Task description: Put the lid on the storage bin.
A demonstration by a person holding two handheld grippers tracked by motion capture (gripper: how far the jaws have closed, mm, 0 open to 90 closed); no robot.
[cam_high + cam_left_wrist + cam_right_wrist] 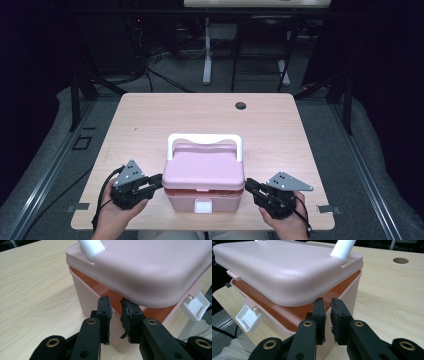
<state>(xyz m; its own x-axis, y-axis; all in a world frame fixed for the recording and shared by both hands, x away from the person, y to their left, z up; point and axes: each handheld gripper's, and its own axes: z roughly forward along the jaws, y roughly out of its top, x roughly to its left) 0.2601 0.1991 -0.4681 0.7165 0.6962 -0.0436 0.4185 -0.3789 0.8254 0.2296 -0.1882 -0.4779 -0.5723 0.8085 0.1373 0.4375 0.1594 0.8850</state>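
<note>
Fingers of the left gripper (156, 184) stand nearly closed with a narrow gap and nothing between them, their tips tucked just under the left edge of the lid (204, 167). In the left gripper view the fingers (104, 312) sit at the seam where the lid overhangs the orange-lined rim. The right gripper (251, 186) mirrors this on the right side, its fingers (320, 312) likewise almost closed, clamping nothing and pressed in beneath the lid's edge.

The pink box (204, 199) sits at the near middle of the table (150, 115), its lid already raised a little off the body and its white latch (203, 206) hanging loose at the near face.

I judge the step in hand to be lifting the lid from both sides. To do it well, both sets of tips should rise together and evenly so the lid does not twist. The white handle (204, 139) stands at the far side, so the lid probably swings up that way, and the body must stay put on the table.

Counted: one box, one lid, one handle, one latch, two grippers, one round hole (241, 105) in the far part of the table.
</note>
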